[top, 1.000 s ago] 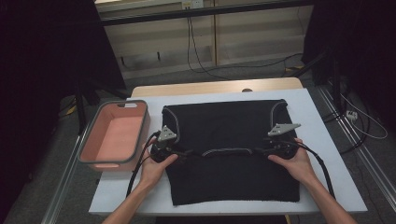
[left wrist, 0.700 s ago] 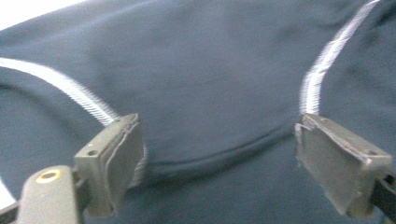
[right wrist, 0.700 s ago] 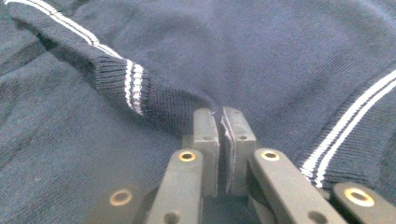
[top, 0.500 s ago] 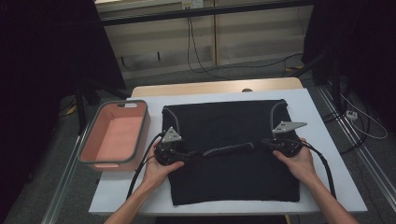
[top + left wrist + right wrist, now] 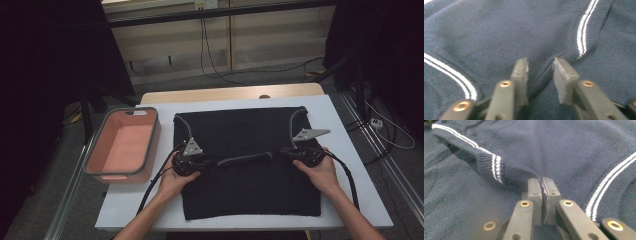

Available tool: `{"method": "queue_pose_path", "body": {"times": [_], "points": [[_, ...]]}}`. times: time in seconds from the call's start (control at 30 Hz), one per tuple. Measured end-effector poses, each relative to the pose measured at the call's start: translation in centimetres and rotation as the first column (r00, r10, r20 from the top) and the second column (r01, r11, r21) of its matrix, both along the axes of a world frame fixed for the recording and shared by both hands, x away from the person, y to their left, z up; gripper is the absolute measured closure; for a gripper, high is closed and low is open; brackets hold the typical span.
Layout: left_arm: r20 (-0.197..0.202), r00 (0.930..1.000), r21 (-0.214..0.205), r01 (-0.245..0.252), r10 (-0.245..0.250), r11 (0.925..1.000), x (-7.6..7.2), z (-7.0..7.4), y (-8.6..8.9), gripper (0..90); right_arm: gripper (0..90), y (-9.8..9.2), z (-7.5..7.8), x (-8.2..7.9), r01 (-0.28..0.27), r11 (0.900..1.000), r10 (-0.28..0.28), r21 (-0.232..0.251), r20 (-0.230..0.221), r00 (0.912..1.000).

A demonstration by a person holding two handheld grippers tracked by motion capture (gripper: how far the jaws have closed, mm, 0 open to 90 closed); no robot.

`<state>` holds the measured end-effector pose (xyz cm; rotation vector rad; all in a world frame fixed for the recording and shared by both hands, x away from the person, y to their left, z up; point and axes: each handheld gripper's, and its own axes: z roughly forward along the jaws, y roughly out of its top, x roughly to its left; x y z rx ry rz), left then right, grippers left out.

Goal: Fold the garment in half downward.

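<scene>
A dark navy knitted garment (image 5: pixel 250 190) with thin white stripes lies spread flat on the white table (image 5: pixel 350 165). A raised fold (image 5: pixel 245 159) of it runs between my two grippers. My left gripper (image 5: pixel 212 162) lies on the garment's left side. Its jaws (image 5: pixel 540 65) have just been closing and stand a little apart, with a ridge of fabric (image 5: pixel 541 72) between them. My right gripper (image 5: pixel 280 154) lies on the right side, shut (image 5: pixel 542 182) on a pinch of the knit. A striped ribbed cuff (image 5: pixel 491 166) lies just to the left of its jaws.
A pink bin (image 5: pixel 125 145) with a grey rim stands on the table's left edge, beside the garment. Bare white table runs along the right side and the front. Cables lie on the floor beyond the far edge.
My left gripper has edged slightly inward over the garment. The right hand has stayed where it was, and the fold between the grippers is still raised.
</scene>
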<state>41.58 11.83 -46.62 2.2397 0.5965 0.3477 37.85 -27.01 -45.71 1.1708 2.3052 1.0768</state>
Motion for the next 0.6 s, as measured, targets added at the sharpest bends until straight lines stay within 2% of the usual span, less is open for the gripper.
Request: {"method": "queue_pose_path", "body": {"times": [0.07, 0.13, 0.17, 0.23, 0.27, 0.4, 0.6], "points": [[0.002, 1.0000, 0.002, 0.008, -0.008, 1.0000, -0.1, 0.0, -0.1, 78.6, 86.4, 0.0, 0.0, 0.0, 0.004, 1.0000, -0.004, -0.001, -0.002, 1.0000], [-0.023, 0.9997, -0.013, 0.000, 0.000, 0.9999, -0.1, 0.1, -0.1, 85.9, 86.5, 0.0, -0.1, 0.0, 0.003, 1.0000, -0.003, -0.003, -0.004, 1.0000], [-0.026, 0.9996, -0.011, 0.003, -0.003, 0.9999, -0.1, 0.2, 0.0, 86.6, 86.5, 0.0, -0.1, 0.0, 0.005, 1.0000, -0.005, -0.001, -0.005, 1.0000], [-0.050, 0.9987, -0.034, -0.001, 0.000, 0.9994, 0.0, 0.4, 0.3, 87.0, 86.5, 0.0, 0.0, 0.0, 0.006, 1.0000, -0.006, 0.003, -0.006, 1.0000], [-0.067, 0.9977, -0.060, -0.006, 0.002, 0.9982, 0.0, 0.5, 0.5, 87.0, 86.5, 0.0, 0.1, 0.0, 0.007, 1.0000, -0.007, 0.005, -0.005, 1.0000], [-0.089, 0.9960, -0.109, -0.003, -0.007, 0.9941, -0.1, 1.3, 1.1, 87.2, 86.5, -0.2, 0.4, -0.1, 0.007, 0.9998, -0.007, 0.016, 0.007, 0.9999], [-0.078, 0.9969, -0.128, 0.002, -0.012, 0.9917, -0.9, 2.2, 1.3, 87.5, 86.6, -0.5, 1.1, -0.4, 0.009, 0.9995, -0.010, 0.029, 0.033, 0.9994]]}}
